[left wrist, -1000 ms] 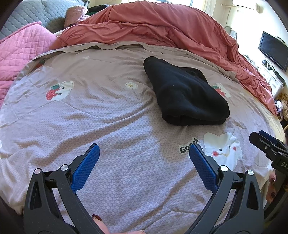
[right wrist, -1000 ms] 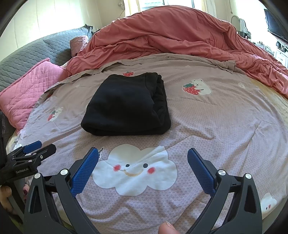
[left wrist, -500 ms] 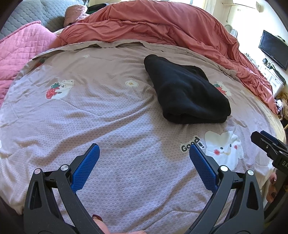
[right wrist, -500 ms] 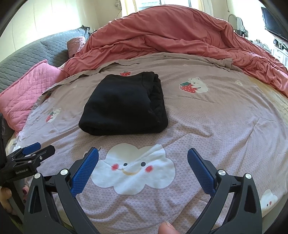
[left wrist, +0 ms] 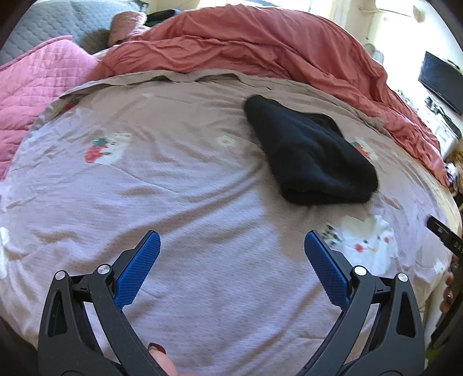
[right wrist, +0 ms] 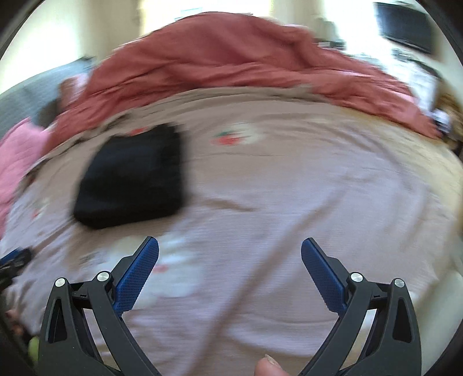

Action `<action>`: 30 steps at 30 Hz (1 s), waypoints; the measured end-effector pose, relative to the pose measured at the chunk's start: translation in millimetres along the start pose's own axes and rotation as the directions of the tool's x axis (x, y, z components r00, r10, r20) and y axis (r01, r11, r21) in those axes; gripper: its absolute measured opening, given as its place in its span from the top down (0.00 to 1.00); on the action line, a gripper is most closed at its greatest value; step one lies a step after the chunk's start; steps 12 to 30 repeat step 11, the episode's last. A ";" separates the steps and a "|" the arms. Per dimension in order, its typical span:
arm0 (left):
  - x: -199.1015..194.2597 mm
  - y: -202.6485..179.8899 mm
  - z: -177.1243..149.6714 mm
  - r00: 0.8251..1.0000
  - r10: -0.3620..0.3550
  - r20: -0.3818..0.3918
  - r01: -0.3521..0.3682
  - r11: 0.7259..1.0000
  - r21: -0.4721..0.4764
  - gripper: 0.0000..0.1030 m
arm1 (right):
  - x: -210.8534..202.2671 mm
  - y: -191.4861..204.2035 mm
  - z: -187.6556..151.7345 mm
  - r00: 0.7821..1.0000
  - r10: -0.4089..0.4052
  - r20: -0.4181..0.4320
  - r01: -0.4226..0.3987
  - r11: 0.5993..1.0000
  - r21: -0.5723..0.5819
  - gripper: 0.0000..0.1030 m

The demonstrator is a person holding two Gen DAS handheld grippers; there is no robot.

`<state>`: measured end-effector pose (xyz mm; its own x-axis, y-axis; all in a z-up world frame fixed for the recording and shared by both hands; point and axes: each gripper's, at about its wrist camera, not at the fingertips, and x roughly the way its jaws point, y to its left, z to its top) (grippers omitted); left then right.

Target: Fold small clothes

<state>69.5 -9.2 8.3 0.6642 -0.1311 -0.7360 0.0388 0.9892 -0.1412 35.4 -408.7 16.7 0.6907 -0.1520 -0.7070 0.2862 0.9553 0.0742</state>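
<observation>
A folded black garment [left wrist: 309, 156] lies on the mauve cartoon-print bedsheet [left wrist: 188, 173], ahead and right of my left gripper [left wrist: 231, 243]. That gripper is open and empty, well short of the garment. In the blurred right wrist view the garment [right wrist: 133, 176] sits ahead to the left. My right gripper [right wrist: 230, 248] is open and empty, above the sheet [right wrist: 289, 188]. The right gripper's tip shows at the right edge of the left wrist view [left wrist: 442, 234]; the left gripper's tip shows at the left edge of the right wrist view [right wrist: 14, 259].
A rumpled salmon duvet [left wrist: 260, 49] is piled along the far side of the bed. A pink quilted pillow [left wrist: 34, 81] and a grey headboard [left wrist: 58, 26] lie at the far left. A dark TV [left wrist: 439, 81] and furniture stand beyond the bed's right edge.
Both grippers have drawn back from the garment. The right gripper has swung to the right, so the garment slid left in its now blurred view. Both stay open.
</observation>
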 end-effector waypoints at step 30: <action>16.5 244.8 51.7 0.921 0.364 -0.141 -0.390 0.858 -0.335 0.09 | -4.9 -268.4 -58.8 0.778 -0.585 -0.227 0.612 0.625 0.485 0.05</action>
